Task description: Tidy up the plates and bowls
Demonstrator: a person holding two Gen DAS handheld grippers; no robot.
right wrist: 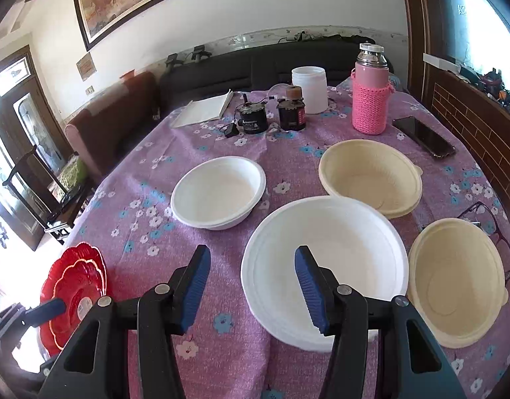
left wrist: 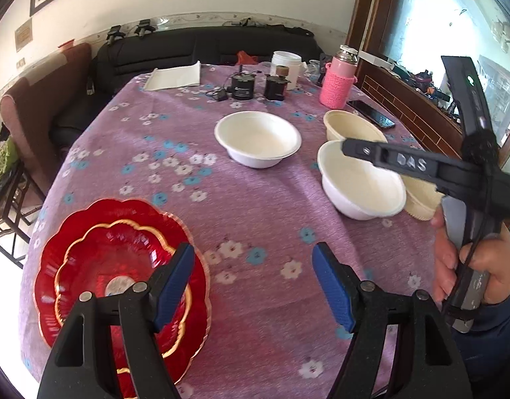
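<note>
- Left gripper (left wrist: 251, 286): jaws apart, nothing between them; it hangs over the near left of the tabletop (left wrist: 255, 219), partly above the red plates.
- Right gripper (right wrist: 251, 289): jaws apart, empty; right finger (right wrist: 309, 291) over the near rim of the big white bowl, left finger over bare cloth.
- Red plates (left wrist: 122, 266): two scalloped, glassy, gold-rimmed, smaller nested in larger, at the near left edge. Risk: they look brittle and sit close to the edge; a nudge from the left finger could likely push them off.
- Big white bowl (right wrist: 324, 266): thin, foam-like, near centre-right. Risk: a hard pinch on the rim may crush or tip it.
- Cream bowl, near right (right wrist: 457, 289): just beside the white one, glasses (right wrist: 494, 229) at its far side. Risk: sliding it could catch them.
- Small white bowl (right wrist: 218, 193): mid-table, well apart.
- Far cream bowl (right wrist: 371, 179): right side, phone (right wrist: 424, 136) near.
- Flask (right wrist: 369, 96), far edge: tall; a raised bowl may topple it.
</note>
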